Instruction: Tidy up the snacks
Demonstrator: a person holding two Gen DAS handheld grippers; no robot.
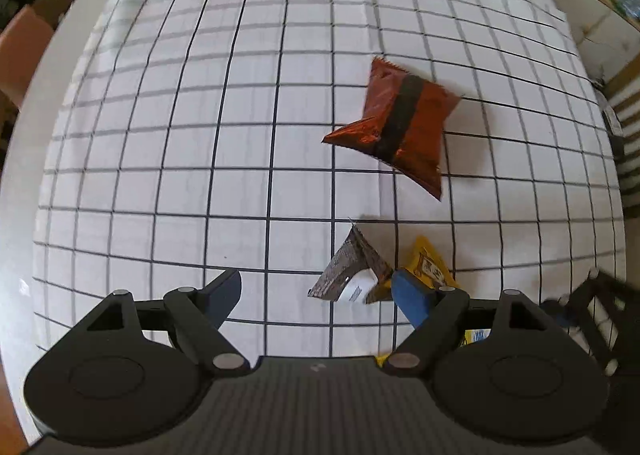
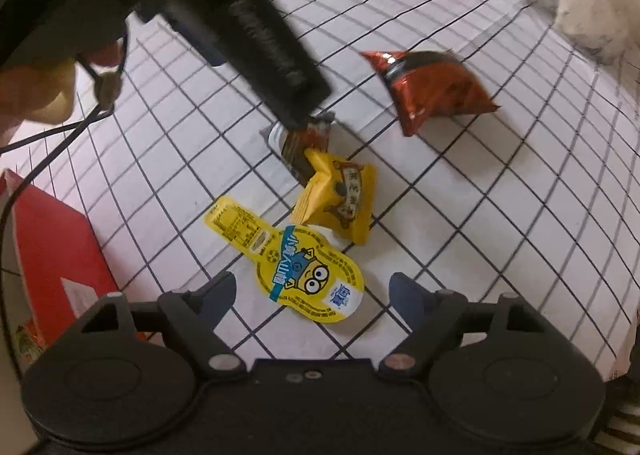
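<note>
Snacks sit loose on a gridded cloth (image 1: 200, 135) over the table, mid-area, well away from its edges. Left gripper (image 1: 316, 295) points down with jaws apart, nothing between them; one finger is at the brown packet (image 1: 348, 271), touching or just above, cannot tell. Right gripper (image 2: 312, 295) jaws apart, nothing pinched, straddling the yellow lidded cup (image 2: 312, 271).

Handling guesses:
- Cup: light, stiff rim, foil lid with a flat tab; take it across the round body, not the tab.
- Yellow pouch (image 2: 340, 195), just beside the cup and touching the brown packet: soft, crinkly, slippery; pinch the puffed middle or a sealed end.
- Red bag (image 2: 436, 91), apart toward the far side: air-filled, light, contents likely crushable; grip a crimped end gently.
</note>
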